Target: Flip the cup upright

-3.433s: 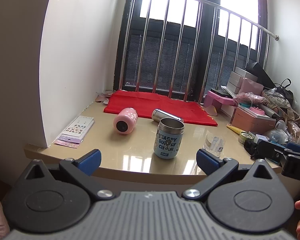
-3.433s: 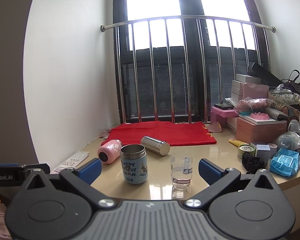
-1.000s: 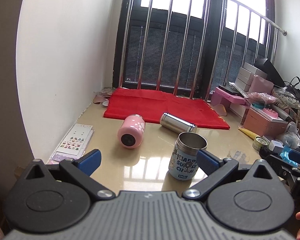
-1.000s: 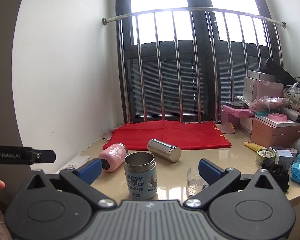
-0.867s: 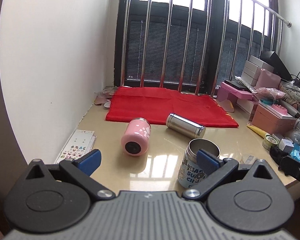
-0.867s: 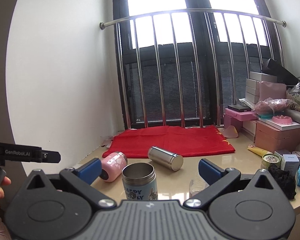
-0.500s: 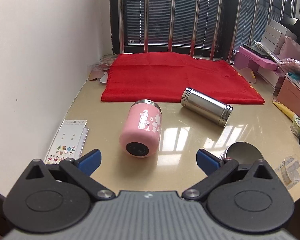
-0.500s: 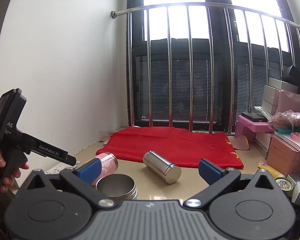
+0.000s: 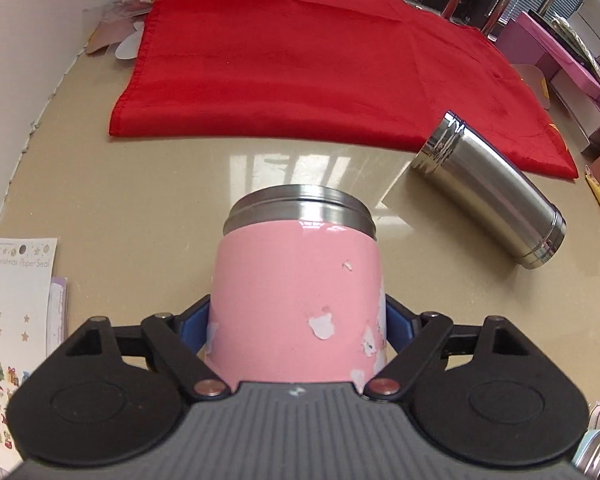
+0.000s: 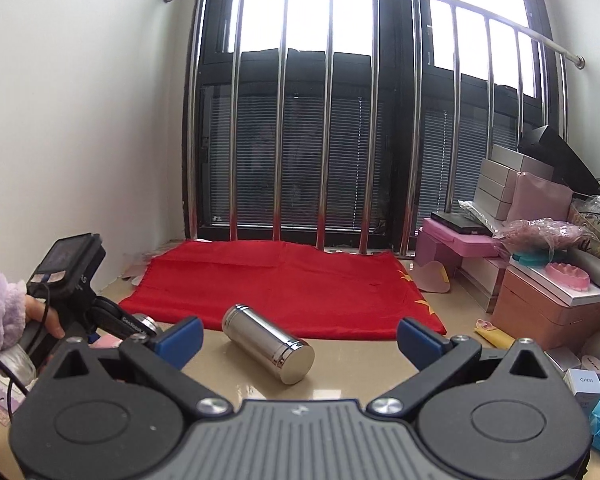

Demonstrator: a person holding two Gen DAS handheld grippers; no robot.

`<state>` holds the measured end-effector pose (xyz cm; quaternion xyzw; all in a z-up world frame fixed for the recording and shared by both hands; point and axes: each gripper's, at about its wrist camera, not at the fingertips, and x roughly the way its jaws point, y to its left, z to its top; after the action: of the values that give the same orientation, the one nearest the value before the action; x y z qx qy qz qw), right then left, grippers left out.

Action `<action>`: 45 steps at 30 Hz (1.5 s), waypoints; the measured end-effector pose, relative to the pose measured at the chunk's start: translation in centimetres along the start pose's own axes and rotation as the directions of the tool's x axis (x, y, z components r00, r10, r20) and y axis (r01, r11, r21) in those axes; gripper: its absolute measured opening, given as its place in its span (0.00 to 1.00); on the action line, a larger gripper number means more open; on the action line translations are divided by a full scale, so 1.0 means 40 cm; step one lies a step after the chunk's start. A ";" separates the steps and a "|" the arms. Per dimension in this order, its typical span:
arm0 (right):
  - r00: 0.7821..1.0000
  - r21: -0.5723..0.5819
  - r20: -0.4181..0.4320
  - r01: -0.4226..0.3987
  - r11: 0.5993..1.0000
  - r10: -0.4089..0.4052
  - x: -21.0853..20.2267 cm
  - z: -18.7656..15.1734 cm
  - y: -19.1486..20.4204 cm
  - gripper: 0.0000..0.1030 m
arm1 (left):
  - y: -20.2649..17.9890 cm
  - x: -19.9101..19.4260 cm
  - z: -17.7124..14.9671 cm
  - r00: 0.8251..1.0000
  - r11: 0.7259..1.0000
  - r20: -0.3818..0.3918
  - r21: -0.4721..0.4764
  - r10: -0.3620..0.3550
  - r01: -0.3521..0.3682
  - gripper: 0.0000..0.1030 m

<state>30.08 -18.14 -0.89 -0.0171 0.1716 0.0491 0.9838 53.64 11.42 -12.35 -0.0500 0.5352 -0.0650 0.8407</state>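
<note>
A pink cup (image 9: 296, 300) with a steel rim lies on its side on the beige counter (image 9: 140, 200), mouth pointing away. My left gripper (image 9: 298, 330) is shut on its body, blue pads pressed against both sides. In the right wrist view the left gripper (image 10: 100, 320) shows at the left edge with only a sliver of the pink cup (image 10: 104, 340). A steel cup (image 9: 488, 212) lies on its side to the right; it also shows in the right wrist view (image 10: 268, 342). My right gripper (image 10: 298, 338) is open and empty, held above the counter in front of the steel cup.
A red cloth (image 9: 320, 52) covers the back of the counter by the window bars (image 10: 328, 120). Sticker sheets (image 9: 16, 280) lie at the left wall. Boxes and clutter (image 10: 540, 280) crowd the right side.
My left gripper has moved forward and down onto the lying pink cup and closed on it. The right gripper has risen and moved forward; the blue printed cup has dropped out of its view.
</note>
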 end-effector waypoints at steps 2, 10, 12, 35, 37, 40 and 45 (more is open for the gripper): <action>1.000 0.012 -0.004 0.003 1.000 -0.003 0.015 0.011 0.008 1.00 | -0.013 -0.004 -0.017 1.000 0.998 -0.002 0.068 -0.005 0.006 0.82; 0.998 0.026 -0.024 -0.049 0.998 0.050 0.056 0.028 0.077 1.00 | -0.024 -0.138 -0.215 0.995 0.960 -0.047 0.265 -0.083 0.093 0.82; 0.997 0.031 -0.025 -0.068 0.997 0.068 0.058 0.027 0.101 1.00 | -0.028 -0.164 -0.253 0.993 0.949 -0.062 0.296 -0.097 0.111 0.82; 0.991 0.004 -0.033 -0.131 0.991 0.131 -0.012 0.102 0.253 1.00 | 0.086 -0.434 -0.355 0.981 0.986 0.179 0.160 -0.079 0.050 1.00; 0.987 0.006 -0.060 -0.146 0.989 0.146 -0.010 0.114 0.303 1.00 | 0.117 -0.482 -0.392 0.977 0.988 0.206 0.156 -0.054 0.022 1.00; 0.976 0.019 -0.130 -0.173 0.985 0.174 0.007 0.119 0.393 1.00 | 0.158 -0.535 -0.444 0.976 0.980 0.215 0.200 -0.019 -0.025 1.00; 0.932 0.047 -0.332 -0.136 0.990 0.144 0.094 0.100 0.559 1.00 | 0.202 -0.550 -0.519 0.991 0.965 0.133 0.262 -0.027 -0.009 1.00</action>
<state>32.66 4.64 1.21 -0.0017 0.3374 0.1133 0.9345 26.08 22.67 -2.69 0.0550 0.4632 -0.1354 0.8741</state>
